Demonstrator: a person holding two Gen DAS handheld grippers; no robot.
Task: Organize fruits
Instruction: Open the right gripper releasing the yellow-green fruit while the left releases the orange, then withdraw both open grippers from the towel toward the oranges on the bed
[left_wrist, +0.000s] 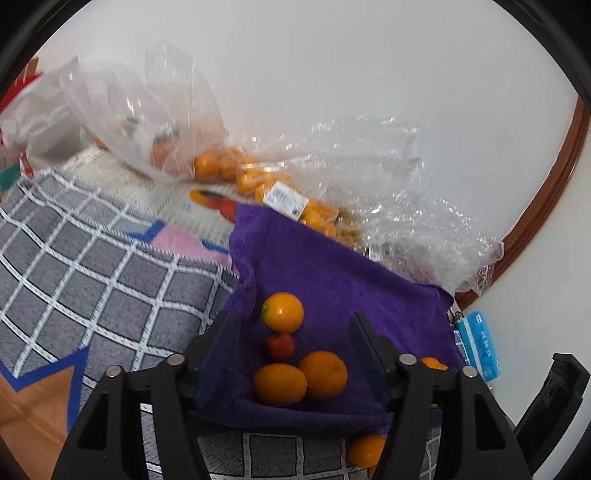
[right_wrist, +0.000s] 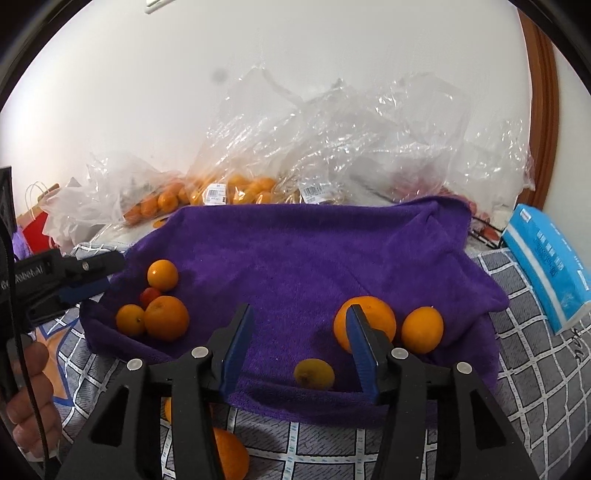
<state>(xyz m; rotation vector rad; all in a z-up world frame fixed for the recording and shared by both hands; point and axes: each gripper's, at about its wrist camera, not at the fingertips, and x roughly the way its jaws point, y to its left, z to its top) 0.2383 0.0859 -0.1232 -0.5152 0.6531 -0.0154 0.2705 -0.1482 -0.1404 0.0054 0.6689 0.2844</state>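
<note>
Round orange citrus fruits (right_wrist: 166, 317) clustered on purple towel (right_wrist: 295, 251), 9 o'clock; second pair (right_wrist: 421, 328) at 3 o'clock. Left tool (left_wrist: 291, 347) and right tool (right_wrist: 299, 339) both apart, empty. Advise: centre one fruit between pads, close gently, avoid snagging towel.

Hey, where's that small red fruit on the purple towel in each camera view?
Left wrist view: the small red fruit sits low and centre, between the open left gripper fingers, wedged among three oranges.
Right wrist view: it lies at the left, in the same orange cluster.
Shared landmark: the purple towel.
</note>
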